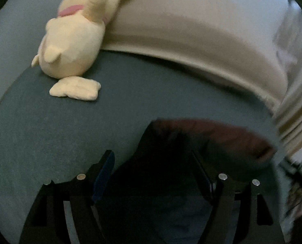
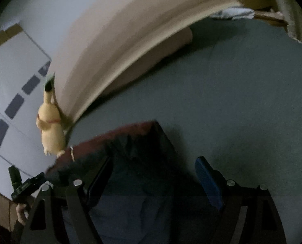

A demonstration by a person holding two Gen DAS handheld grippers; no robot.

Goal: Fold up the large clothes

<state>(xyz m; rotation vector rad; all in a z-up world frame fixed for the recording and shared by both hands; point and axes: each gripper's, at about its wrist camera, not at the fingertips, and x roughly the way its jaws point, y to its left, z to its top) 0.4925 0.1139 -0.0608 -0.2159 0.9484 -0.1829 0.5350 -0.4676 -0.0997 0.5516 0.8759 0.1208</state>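
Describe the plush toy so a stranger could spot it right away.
Start at the blue-grey bed surface and follow it to the long beige headboard at its far edge. The plush toy lies there, leaning against the headboard's end. It alone is pale yellow, with a red cheek spot and a flat jagged tail.

text: none legible | labels: none | brands: none | numbers: none | both views dim, blurred

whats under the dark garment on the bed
The dark garment lies on the blue-grey bed cover, which shows all around its red-lined edge. Whatever is directly beneath the cloth is covered. The plush toy sits apart, against the beige headboard.
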